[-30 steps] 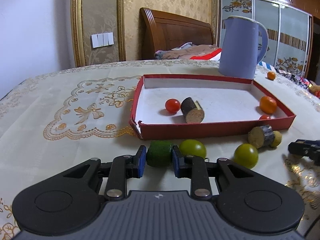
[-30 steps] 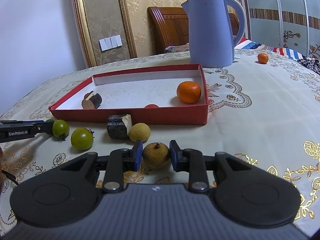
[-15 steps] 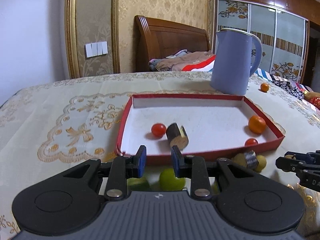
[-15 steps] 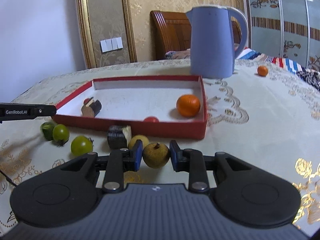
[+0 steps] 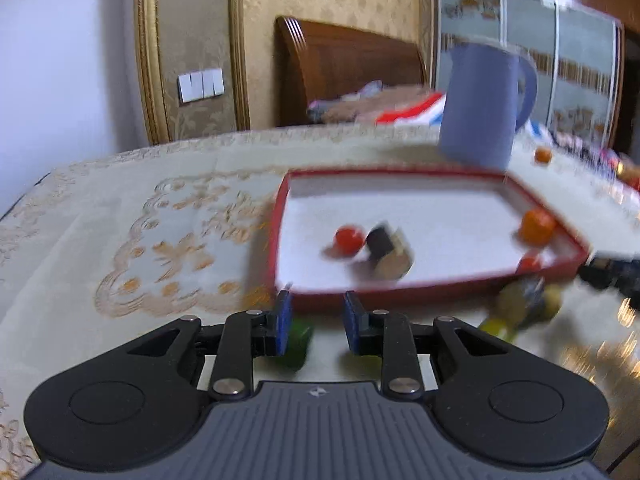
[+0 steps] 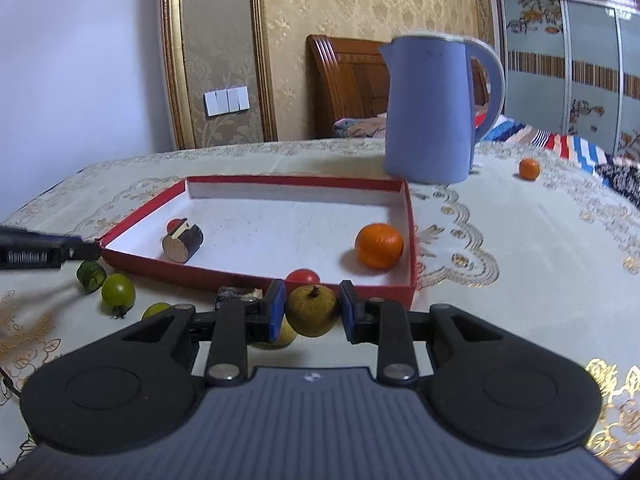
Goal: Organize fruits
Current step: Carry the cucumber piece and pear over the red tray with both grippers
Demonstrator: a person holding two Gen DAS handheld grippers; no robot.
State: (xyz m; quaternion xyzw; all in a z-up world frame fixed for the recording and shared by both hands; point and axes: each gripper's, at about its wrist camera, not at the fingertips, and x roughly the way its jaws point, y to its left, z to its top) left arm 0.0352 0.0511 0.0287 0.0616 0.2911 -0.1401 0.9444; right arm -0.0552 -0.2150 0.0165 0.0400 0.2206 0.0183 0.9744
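My right gripper (image 6: 312,309) is shut on a yellow-brown pear (image 6: 311,312), held just above the cloth at the front wall of the red box (image 6: 256,278). Inside the box lie an orange (image 6: 379,245), a red tomato (image 6: 303,276) and a dark log-like piece (image 6: 182,242) with another tomato behind it. My left gripper (image 5: 316,320) is shut with nothing between its pads, in front of the box's left corner. A dark green piece (image 5: 298,342) lies on the cloth below its left finger. The left wrist view is blurred.
Two green tomatoes (image 6: 118,290) and the green piece (image 6: 91,276) lie left of the box front, under the left gripper's fingers (image 6: 48,250). A dark chunk (image 6: 236,293) and a yellow fruit (image 6: 276,338) sit beside the pear. A blue kettle (image 6: 432,108) stands behind the box; a small orange (image 6: 529,169) lies far right.
Both grippers have risen. The left one came up without the green piece, which stayed on the cloth. The right one lifted the pear toward the box's front wall.
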